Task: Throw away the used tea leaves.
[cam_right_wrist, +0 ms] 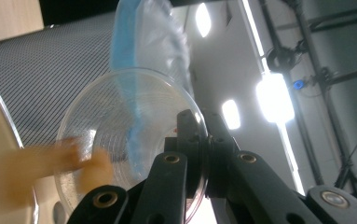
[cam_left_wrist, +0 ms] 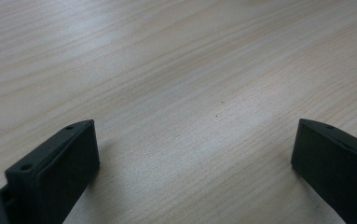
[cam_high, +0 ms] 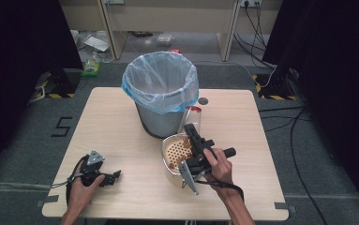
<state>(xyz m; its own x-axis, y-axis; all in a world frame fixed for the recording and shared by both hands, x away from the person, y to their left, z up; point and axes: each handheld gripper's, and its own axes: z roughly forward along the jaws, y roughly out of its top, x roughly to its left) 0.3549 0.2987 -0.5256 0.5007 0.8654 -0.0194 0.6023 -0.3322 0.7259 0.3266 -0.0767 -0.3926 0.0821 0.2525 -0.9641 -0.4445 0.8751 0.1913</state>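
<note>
A clear plastic cup [cam_high: 192,117] with a red rim stands tipped beside the bin, and my right gripper [cam_high: 192,132] is shut on its wall. In the right gripper view the jaws [cam_right_wrist: 199,128] pinch the cup's [cam_right_wrist: 115,126] edge, and blurred tan pieces [cam_right_wrist: 80,163] are moving inside it. Just below the cup sits a pale bowl [cam_high: 167,161] holding orange-brown bits. My left gripper [cam_high: 114,176] rests low at the table's front left, open, with bare wood between its fingers [cam_left_wrist: 64,163].
A grey mesh waste bin [cam_high: 160,119] lined with a blue bag [cam_high: 160,77] stands at the table's [cam_high: 121,140] centre back, directly behind the cup. A small dark disc [cam_high: 203,101] lies to the bin's right. Cables run across the floor at the right.
</note>
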